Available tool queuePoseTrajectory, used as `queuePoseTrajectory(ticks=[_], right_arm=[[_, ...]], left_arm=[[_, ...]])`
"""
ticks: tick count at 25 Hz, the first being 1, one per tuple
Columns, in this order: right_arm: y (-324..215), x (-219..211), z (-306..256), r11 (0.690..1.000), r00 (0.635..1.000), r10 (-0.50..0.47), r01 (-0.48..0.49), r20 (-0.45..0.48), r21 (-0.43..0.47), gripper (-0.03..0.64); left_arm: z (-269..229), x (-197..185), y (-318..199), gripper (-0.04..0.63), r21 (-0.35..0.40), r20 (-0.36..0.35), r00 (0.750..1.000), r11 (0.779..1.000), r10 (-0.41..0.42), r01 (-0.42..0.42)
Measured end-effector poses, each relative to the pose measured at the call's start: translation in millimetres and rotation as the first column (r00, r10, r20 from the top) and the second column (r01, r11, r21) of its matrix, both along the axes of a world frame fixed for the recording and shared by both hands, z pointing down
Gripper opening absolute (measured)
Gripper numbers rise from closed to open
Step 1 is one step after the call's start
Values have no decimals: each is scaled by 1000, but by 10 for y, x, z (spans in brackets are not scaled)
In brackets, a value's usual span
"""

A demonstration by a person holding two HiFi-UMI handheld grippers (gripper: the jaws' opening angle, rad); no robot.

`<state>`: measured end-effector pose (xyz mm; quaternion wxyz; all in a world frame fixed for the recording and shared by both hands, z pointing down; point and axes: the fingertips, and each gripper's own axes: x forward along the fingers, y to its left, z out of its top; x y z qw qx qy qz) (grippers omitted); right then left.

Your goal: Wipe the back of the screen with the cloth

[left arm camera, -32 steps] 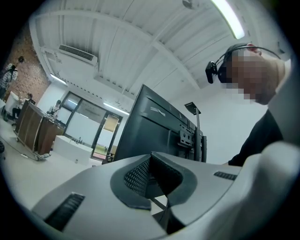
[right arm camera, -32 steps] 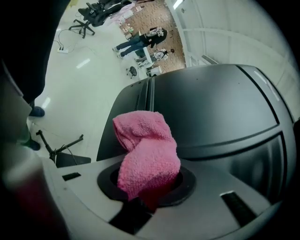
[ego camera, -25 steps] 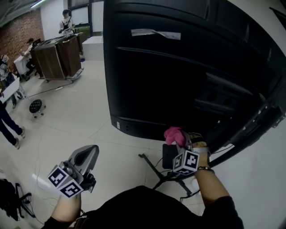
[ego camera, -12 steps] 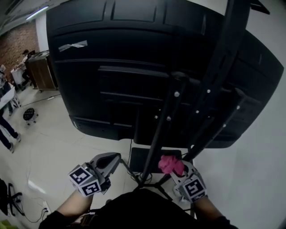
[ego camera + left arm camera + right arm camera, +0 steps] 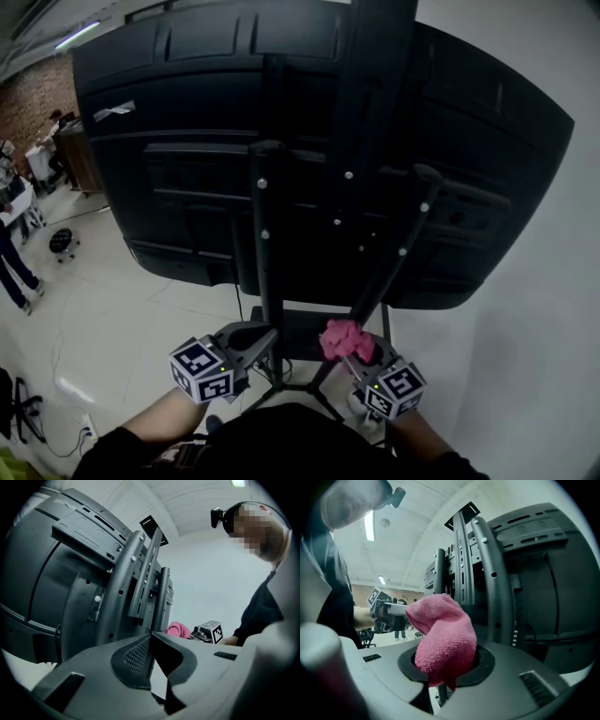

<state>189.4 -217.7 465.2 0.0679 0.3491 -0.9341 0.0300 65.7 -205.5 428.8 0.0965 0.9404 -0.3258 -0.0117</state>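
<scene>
The black back of a large screen (image 5: 187, 141) fills the upper head view, mounted on a dark metal stand (image 5: 265, 253) with sloping struts. My right gripper (image 5: 349, 349) is shut on a bunched pink cloth (image 5: 341, 338), held low beside the right strut and apart from the screen. That cloth (image 5: 443, 639) bulges out of the jaws in the right gripper view. My left gripper (image 5: 255, 337) is shut with nothing in it, near the stand's left upright. In the left gripper view its fingers (image 5: 140, 656) meet, with the screen back (image 5: 42, 573) at left.
The stand's base legs (image 5: 281, 389) spread on the pale tiled floor just ahead of me. A white wall (image 5: 544, 309) runs along the right. At far left stand a wooden cabinet (image 5: 67, 150), a small stool (image 5: 61, 241) and several people.
The view has swung round to face the screen's back and stand squarely. Both grippers have drawn together low by the stand, the right one still holding the cloth.
</scene>
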Motion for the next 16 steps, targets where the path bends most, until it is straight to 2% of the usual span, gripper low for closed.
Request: queuePoseTrajectory(ticks=[4,16], right_arm=[[42,186,96,1000,1000,-10,10,-6,-13,92],[99,174,124,1000,999,-27,27,-20,-4,92]], left_arm=[[54,153,43,-3,1,-3,1000,1000,-27,27],[90,147,53,-3,-1,-16,999,999,-32,32]])
